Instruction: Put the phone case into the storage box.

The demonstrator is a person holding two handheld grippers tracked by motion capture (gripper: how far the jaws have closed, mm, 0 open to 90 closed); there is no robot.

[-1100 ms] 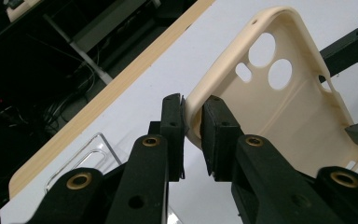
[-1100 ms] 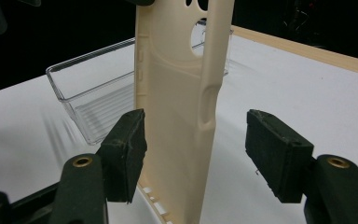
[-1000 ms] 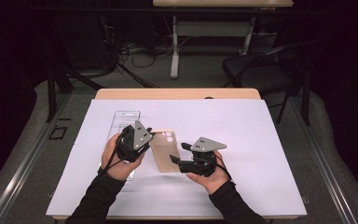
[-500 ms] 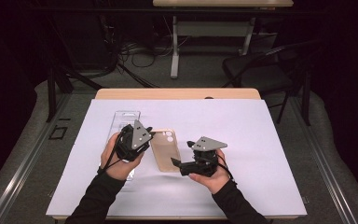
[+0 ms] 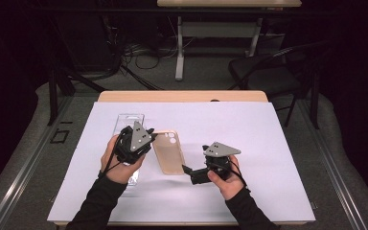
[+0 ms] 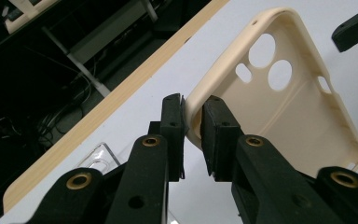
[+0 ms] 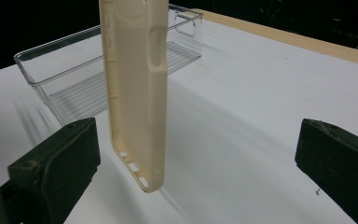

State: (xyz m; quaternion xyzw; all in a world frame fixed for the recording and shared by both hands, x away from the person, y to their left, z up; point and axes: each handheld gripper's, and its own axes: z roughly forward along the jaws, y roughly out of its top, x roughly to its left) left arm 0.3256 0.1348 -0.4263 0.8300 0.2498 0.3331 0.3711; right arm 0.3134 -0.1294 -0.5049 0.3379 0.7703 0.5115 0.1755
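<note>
Left gripper (image 6: 192,135) pinches the cream phone case (image 5: 168,152) by its edge, held off the table — right gripper (image 5: 188,171) spread, jaws just opened; clear bin (image 7: 98,74) at far left holds nothing

clear tray (image 5: 130,120) mostly hidden behind left claw (image 5: 149,143), phone case (image 7: 137,93) top cut off

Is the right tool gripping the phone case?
No, the right tool stands wide open, its pads clear of the phone case, which the left tool pinches.
</note>
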